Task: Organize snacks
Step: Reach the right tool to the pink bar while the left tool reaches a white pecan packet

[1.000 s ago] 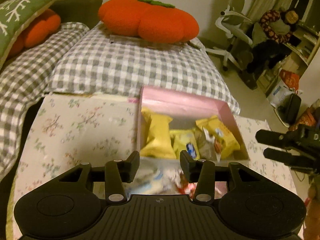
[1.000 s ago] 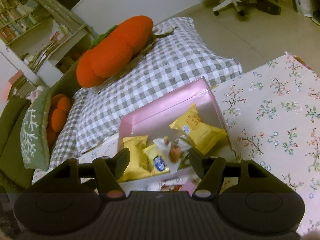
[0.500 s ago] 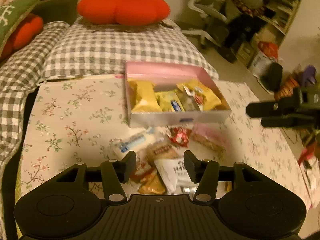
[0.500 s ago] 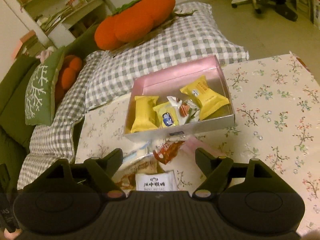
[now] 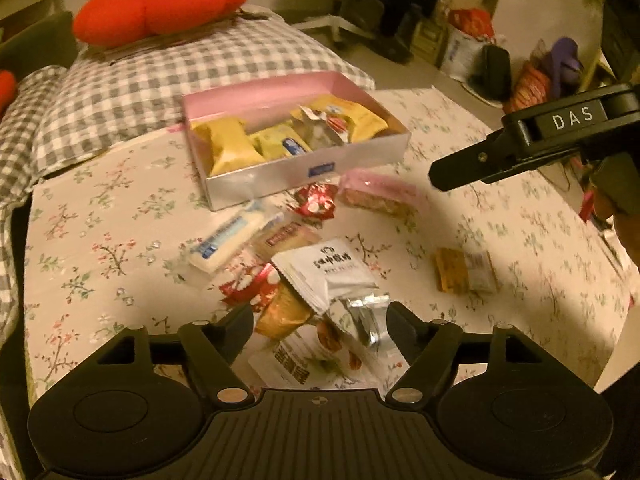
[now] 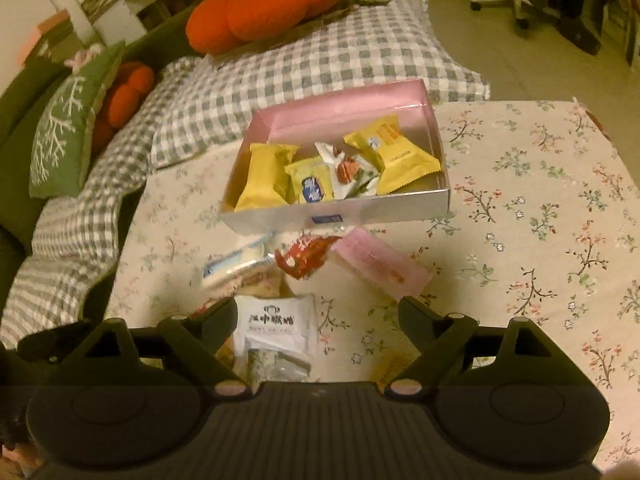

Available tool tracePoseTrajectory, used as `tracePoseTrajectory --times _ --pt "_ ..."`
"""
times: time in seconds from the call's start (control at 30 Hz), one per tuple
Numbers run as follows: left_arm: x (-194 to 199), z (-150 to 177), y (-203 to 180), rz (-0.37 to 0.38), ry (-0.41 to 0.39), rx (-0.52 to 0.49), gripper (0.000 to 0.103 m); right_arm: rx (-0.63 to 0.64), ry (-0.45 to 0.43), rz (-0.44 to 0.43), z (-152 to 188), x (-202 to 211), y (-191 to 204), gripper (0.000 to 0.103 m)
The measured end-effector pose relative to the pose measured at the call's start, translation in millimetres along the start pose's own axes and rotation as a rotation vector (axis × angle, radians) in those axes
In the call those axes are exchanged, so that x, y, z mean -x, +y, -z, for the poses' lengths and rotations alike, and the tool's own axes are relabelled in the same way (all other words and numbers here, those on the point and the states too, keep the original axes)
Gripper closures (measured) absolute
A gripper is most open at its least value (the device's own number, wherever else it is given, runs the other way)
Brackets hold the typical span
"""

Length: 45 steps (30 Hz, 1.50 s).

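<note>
Snacks [image 5: 312,276] heaped loose on worktop [image 6: 540,184] beside half-filled pink box [image 6: 344,112], awaiting sorting; left hand-held gripper [image 5: 320,316] and right hand-held gripper [image 6: 316,312] just opening, jaws spread, nothing held, poised above heap to pick.

One pink box [image 6: 344,106], three yellow packets [image 6: 266,176] inside, two orange cushions [image 6: 272,0].

Open pink-lined silver cardboard box [image 6: 336,216] sitting on worktop, holding yellow wrapped snacks [image 6: 264,178]; loose mixed snack packets [image 5: 320,272] lying scattered just beside it.
</note>
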State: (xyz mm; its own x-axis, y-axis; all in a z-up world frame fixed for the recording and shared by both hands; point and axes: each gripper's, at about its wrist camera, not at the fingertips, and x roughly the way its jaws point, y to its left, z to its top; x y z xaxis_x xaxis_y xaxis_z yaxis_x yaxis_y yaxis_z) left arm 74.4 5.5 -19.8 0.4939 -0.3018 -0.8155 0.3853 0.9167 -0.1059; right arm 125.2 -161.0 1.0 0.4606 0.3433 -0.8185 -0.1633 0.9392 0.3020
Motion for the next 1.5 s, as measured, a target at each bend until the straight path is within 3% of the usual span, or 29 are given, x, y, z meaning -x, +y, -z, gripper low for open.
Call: tracePoseTrajectory --times 0.17,0.3,0.57,1.03,1.2,1.33,1.5 --pt "0 5 -9 0.032 0.009 -0.084 0.023 0.109 0.047 0.018 9 -5 14 0.013" --pt "-8 12 -20 0.011 0.04 -0.203 0.022 0.161 0.092 0.024 16 -9 18 0.012" --pt "-14 19 -24 0.005 0.076 -0.256 0.022 0.288 0.176 0.046 28 -13 29 0.008" --pt "-41 25 -24 -0.001 0.144 -0.381 0.022 0.28 0.18 0.105 26 -18 22 0.007" --pt "-53 27 -20 -0.009 0.169 -0.378 0.027 0.255 0.169 0.111 23 -19 17 0.007" --pt "-58 29 -20 -0.026 0.193 -0.38 0.054 0.223 0.151 0.117 20 -17 11 0.007" --pt "-57 27 -19 -0.014 0.182 -0.35 0.056 0.186 0.115 0.137 13 -17 -2 0.007"
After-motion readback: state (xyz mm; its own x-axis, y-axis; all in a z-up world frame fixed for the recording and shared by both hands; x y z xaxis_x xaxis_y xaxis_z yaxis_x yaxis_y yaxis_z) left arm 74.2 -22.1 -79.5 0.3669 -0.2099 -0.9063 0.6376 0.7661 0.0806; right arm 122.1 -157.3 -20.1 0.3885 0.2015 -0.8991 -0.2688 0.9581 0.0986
